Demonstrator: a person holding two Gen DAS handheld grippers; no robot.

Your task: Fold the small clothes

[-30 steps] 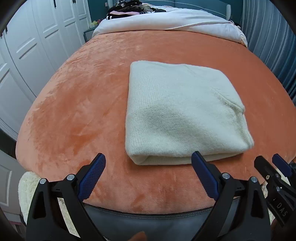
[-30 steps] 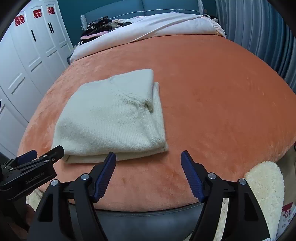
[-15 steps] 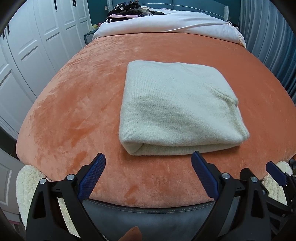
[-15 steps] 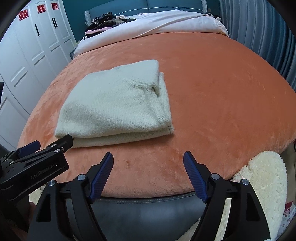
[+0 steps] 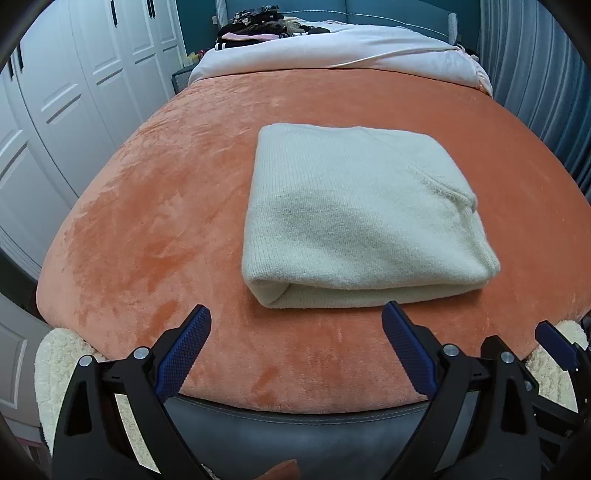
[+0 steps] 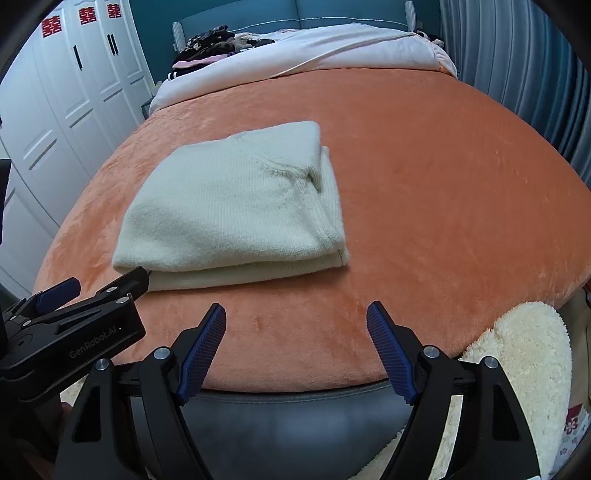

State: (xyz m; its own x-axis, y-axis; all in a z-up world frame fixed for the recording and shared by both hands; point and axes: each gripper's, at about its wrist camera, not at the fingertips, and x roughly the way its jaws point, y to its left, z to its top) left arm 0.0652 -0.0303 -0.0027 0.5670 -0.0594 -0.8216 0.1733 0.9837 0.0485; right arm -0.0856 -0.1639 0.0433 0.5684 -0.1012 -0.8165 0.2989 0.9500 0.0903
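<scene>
And here we are with the cream sweater (image 5: 354, 218) lying folded into a thick, tidy rectangle on the orange blanket (image 5: 159, 221), a little in from the blanket's near edge. We can see the stacked layers along its near side, with a ribbed edge tucked at its right corner, so by our reading the folding looks done or very nearly so.

Our left gripper (image 5: 295, 343) hangs just short of the sweater's near edge, jaws spread wide, nothing between them. Our right gripper (image 6: 297, 339) sits off the sweater's near right corner, also wide open and empty, hovering over bare blanket. From the right wrist view we catch the left gripper's tip (image 6: 138, 277) close to the sweater's near left corner, though we can't tell whether it touches.

Why stand off like this? We judge it a hands-off check: both tools clear so the bundle keeps its shape. Knit this thick tends to spring open, so any last press should come down flat on top.

Beyond the sweater, a white duvet (image 5: 332, 51) and a dark pile of clothes (image 5: 255, 27) wait at the bed's far end.
</scene>
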